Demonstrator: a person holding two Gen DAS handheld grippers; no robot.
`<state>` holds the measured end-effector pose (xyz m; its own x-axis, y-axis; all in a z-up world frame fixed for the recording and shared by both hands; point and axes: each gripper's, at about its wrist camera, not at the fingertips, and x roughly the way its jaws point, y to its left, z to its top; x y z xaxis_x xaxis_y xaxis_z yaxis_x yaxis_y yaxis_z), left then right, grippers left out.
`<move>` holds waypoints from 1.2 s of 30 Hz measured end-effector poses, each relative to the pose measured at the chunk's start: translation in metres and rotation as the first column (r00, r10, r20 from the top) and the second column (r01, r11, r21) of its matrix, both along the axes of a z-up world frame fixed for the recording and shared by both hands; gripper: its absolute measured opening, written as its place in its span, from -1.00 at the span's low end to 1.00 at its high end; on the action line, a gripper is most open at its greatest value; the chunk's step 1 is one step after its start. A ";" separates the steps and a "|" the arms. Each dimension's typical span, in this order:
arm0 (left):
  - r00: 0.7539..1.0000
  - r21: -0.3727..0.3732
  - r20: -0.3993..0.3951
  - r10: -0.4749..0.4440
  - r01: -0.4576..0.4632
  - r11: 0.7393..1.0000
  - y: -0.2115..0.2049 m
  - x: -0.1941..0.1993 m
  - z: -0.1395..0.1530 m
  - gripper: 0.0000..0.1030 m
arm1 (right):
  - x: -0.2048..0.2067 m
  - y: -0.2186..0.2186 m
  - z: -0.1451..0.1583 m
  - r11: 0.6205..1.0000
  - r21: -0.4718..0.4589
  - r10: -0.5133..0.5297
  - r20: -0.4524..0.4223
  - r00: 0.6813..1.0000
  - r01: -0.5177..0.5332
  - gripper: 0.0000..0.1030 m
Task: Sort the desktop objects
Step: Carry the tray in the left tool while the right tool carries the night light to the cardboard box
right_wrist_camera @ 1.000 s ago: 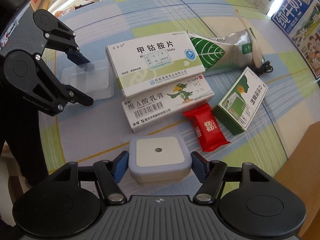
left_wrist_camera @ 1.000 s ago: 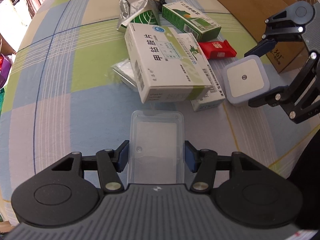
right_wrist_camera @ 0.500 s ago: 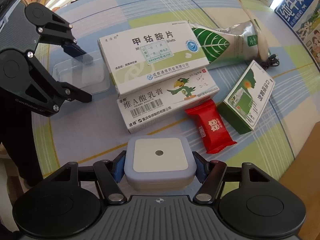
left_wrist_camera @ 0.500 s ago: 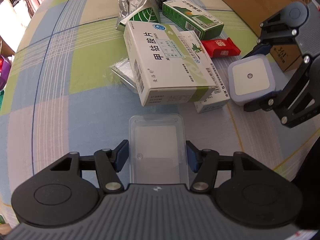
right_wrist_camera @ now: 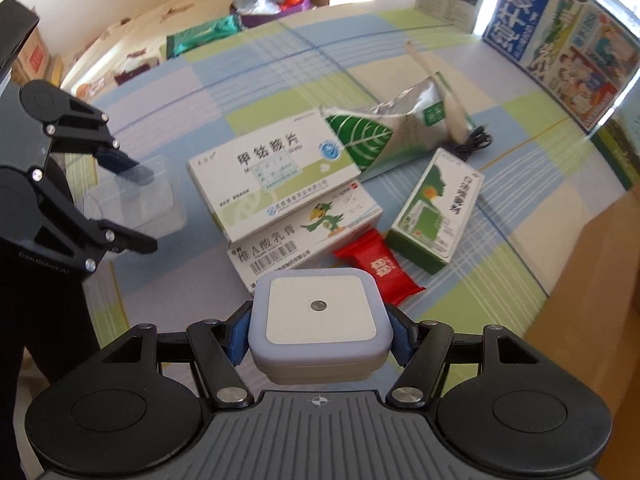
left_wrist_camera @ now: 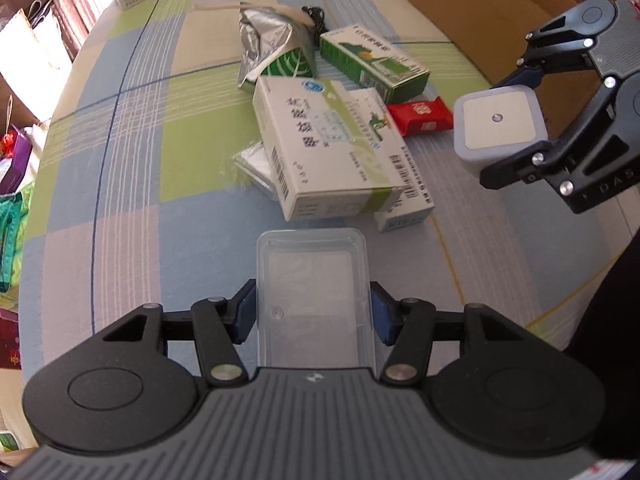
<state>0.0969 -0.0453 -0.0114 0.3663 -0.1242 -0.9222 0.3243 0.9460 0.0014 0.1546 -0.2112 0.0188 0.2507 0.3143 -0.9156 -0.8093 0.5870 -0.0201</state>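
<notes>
Left wrist view: the left gripper (left_wrist_camera: 312, 316) pinches a clear plastic box (left_wrist_camera: 314, 292), now lifted; ahead lie medicine boxes (left_wrist_camera: 332, 152). Beyond, the right gripper (right_wrist_camera: 318, 332) pinches the night light (right_wrist_camera: 318, 320), also raised, ready for sorting.

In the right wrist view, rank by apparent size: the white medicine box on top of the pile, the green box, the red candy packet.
1. White medicine box, clearly the largest.
2. Green box.
3. Red candy packet, smallest; the square night light hides its near end, but it looks small anyway.
</notes>
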 end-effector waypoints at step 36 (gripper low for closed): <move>0.937 -0.209 0.176 -0.300 0.334 0.919 -0.270 0.111 0.109 0.01 | 0.030 -0.260 0.086 0.796 0.109 -0.605 0.155 0.781 0.595 0.23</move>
<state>0.2080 -0.3150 0.0980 0.3931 -0.4589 -0.7968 0.6196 0.7725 -0.1392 0.1842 -0.4711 0.1052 0.5564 0.0919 -0.8258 -0.2785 0.9570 -0.0812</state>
